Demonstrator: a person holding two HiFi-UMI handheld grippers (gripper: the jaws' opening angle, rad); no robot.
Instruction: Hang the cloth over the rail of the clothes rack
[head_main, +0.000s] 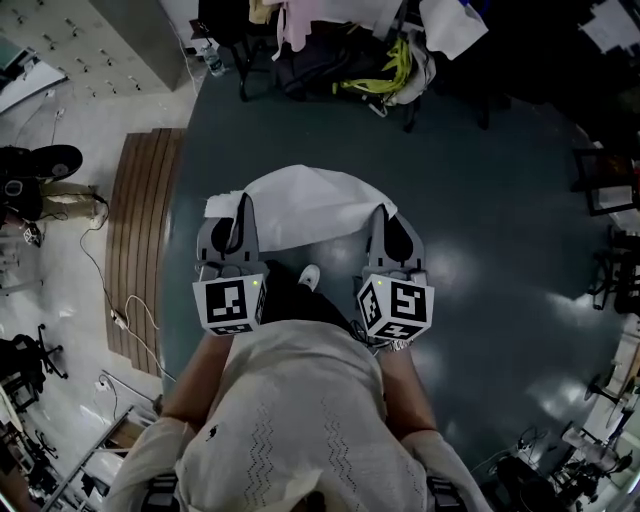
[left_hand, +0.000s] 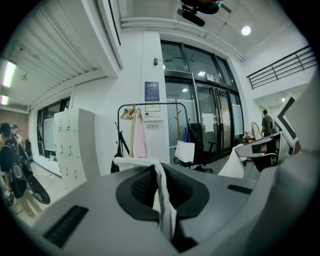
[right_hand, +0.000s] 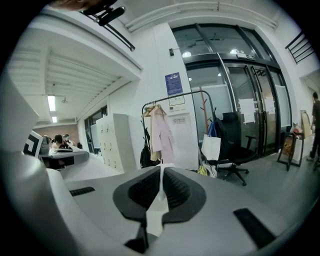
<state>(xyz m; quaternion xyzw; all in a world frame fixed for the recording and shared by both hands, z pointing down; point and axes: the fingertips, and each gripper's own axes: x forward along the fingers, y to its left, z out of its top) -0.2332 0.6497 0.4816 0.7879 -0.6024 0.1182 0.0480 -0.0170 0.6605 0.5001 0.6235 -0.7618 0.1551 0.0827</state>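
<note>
Standing on a dark floor (head_main: 480, 200), a person (head_main: 300, 420) holds a white cloth (head_main: 305, 205) spread at 12 o'clock between two grippers. The left gripper (head_main: 242, 205), at 11 o'clock, is clamped on the cloth's left edge, a fold of fabric pinched between its closed jaws. The right gripper (head_main: 381, 215), at 1 o'clock, grips the right edge the same way. Farther off, at 12 o'clock in both gripper views, the clothes rack (left_hand: 165, 103) stands by a white wall, well apart from the cloth. Garments (left_hand: 140, 142) hang at the left end of its rail, with an office chair (left_hand: 200, 145) and glass doors (left_hand: 210, 120) beyond at 1 o'clock.
</note>
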